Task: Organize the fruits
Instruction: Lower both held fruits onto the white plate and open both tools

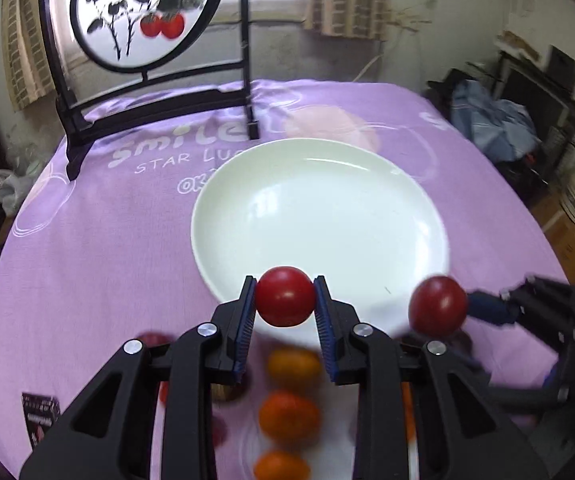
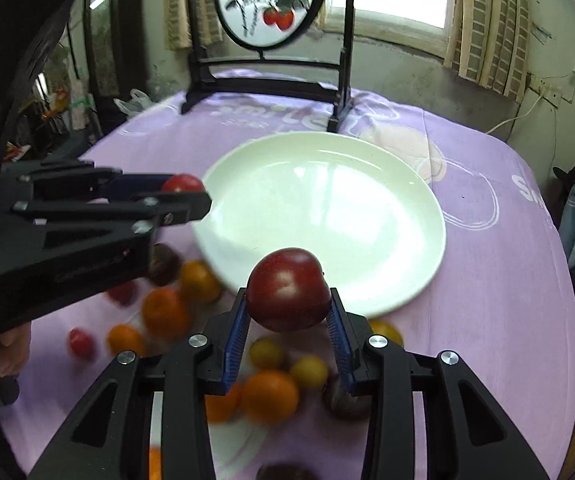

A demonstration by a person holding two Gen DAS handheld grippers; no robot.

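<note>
- Two grippers loaded: left gripper (image 1: 285,298) jaws nearly shut, clamping a red cherry tomato (image 1: 285,296) at lower centre, over the near rim of the white plate (image 1: 319,208).
- Right gripper (image 2: 287,308) pinches a dark red plum (image 2: 287,290) at lower centre, jaws narrow; plate just beyond.
- Plate empty; oranges (image 2: 165,312) and small yellow fruits (image 2: 309,372) lie loose on the purple tablecloth (image 2: 487,280).
- Risk: round smooth fruit could slip from the pads or roll off the shallow plate; grippers close together, may bump over the rim.

Matte black claw (image 1: 285,300) frames with triangular cutouts, silver round screws, ribbed blue pads (image 2: 236,334).
</note>
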